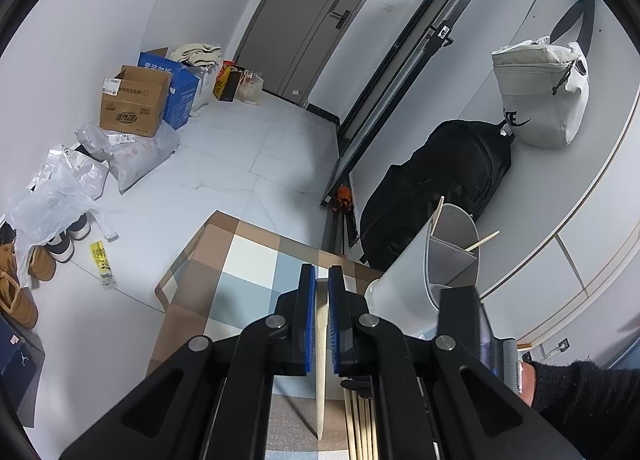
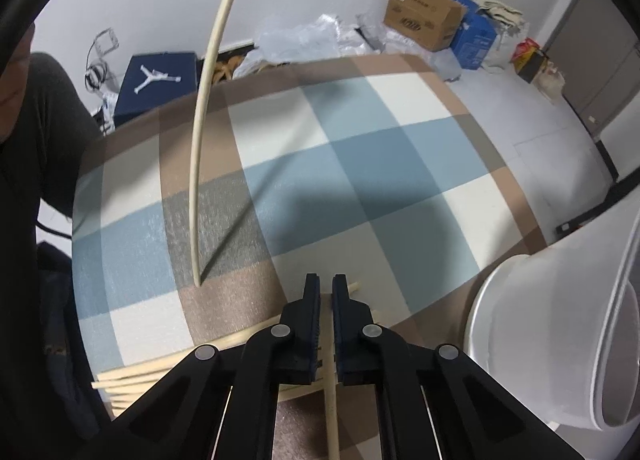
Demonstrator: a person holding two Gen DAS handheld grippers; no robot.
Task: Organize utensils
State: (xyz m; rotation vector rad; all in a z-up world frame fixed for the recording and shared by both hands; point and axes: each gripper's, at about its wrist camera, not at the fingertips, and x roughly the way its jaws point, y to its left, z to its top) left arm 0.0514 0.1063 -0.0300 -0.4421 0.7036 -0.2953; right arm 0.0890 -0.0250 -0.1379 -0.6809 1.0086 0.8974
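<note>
- While it hangs above the checked cloth-covered table [image 1: 256, 260], the left gripper [image 1: 322, 316] pinches a pale chopstick [image 1: 321, 372] between blue pads.
- Near the table's edge, the right gripper [image 2: 325, 300] clamps a wooden chopstick [image 2: 330, 400] over the chopstick pile [image 2: 132, 382], beside the white divided holder [image 2: 540, 340].

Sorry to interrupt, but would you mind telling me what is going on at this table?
A person is sorting chopsticks into a white divided holder on the checked tablecloth. The left claw is shut on a pale chopstick, raised with its tip pointing down. The right claw is closed around another chopstick over the loose pile. Two chopsticks already stand in the holder.
</note>
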